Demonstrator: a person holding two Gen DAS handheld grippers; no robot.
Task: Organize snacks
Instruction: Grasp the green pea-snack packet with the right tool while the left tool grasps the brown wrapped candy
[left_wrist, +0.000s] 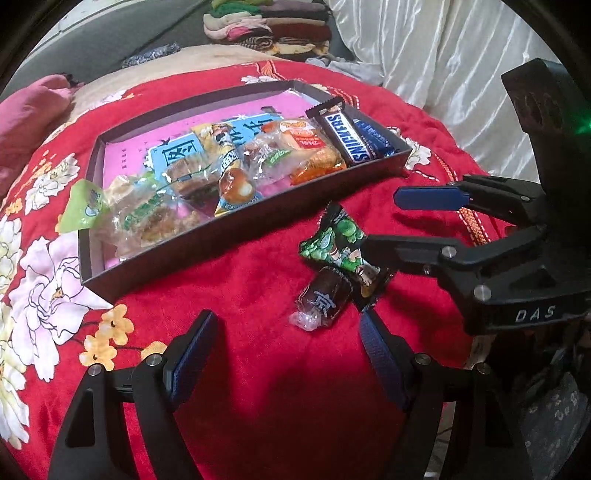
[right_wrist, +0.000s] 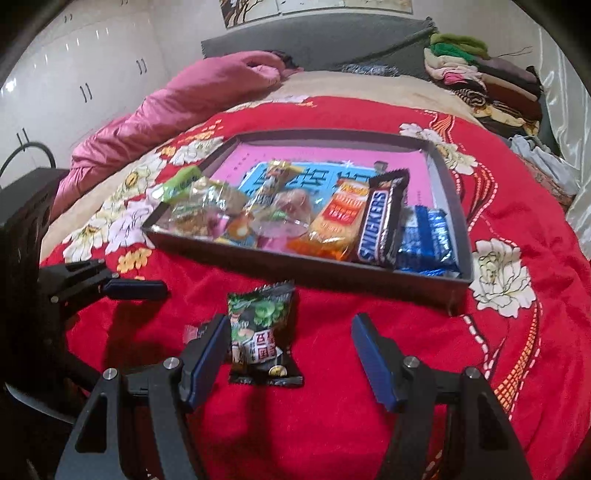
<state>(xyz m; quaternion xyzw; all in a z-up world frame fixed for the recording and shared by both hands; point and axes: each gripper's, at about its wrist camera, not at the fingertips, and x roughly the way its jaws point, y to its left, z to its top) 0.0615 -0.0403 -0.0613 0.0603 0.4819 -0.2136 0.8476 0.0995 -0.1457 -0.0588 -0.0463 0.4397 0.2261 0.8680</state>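
Left wrist alone shows brown candy (left_wrist: 323, 297) whole; both tools released.

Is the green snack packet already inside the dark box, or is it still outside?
Outside. The green snack packet lies on the red blanket in front of the dark box, beside a brown wrapped candy.

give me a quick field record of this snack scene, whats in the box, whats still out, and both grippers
surface: red floral blanket
container: dark shallow box, pink lining
in box: Snickers bar, blue wrapped bar, orange cracker pack, several clear-wrapped pastries
still outside: green snack packet, small brown candy, touching each other
left hand-held gripper: open, empty, near the brown candy
right hand-held gripper: open, straddling the green snack packet, pads not pressing it
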